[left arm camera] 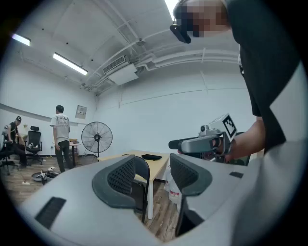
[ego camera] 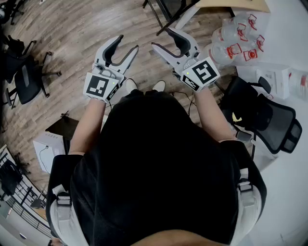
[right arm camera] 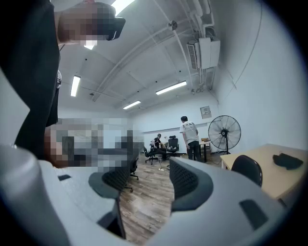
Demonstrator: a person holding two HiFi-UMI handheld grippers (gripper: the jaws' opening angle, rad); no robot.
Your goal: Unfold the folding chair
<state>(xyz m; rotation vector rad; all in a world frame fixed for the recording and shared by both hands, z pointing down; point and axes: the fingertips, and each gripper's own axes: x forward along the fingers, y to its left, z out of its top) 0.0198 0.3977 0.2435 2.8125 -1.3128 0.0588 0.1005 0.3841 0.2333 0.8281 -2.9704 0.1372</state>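
Observation:
The folding chair (ego camera: pixel 166 12) is a black frame at the top of the head view, beside a light wooden table (ego camera: pixel 233 5). In the left gripper view its rounded black back (left arm camera: pixel 143 174) shows between the jaws, some way off. The right gripper view catches the same chair back (right arm camera: pixel 246 174) at the right. My left gripper (ego camera: pixel 127 43) and right gripper (ego camera: pixel 163 38) are held level side by side in front of my body, above the wooden floor. Both are open with nothing between the jaws, as the left gripper (left arm camera: pixel 154 178) and right gripper (right arm camera: pixel 144 185) show in their own views.
A black office chair (ego camera: pixel 269 120) stands close at my right, with a pack of water bottles (ego camera: pixel 236 38) beyond it. A white box (ego camera: pixel 48 146) lies at my left, more office chairs (ego camera: pixel 26 79) farther left. A standing fan (left arm camera: pixel 96 137) and people (left arm camera: pixel 60 137) are across the room.

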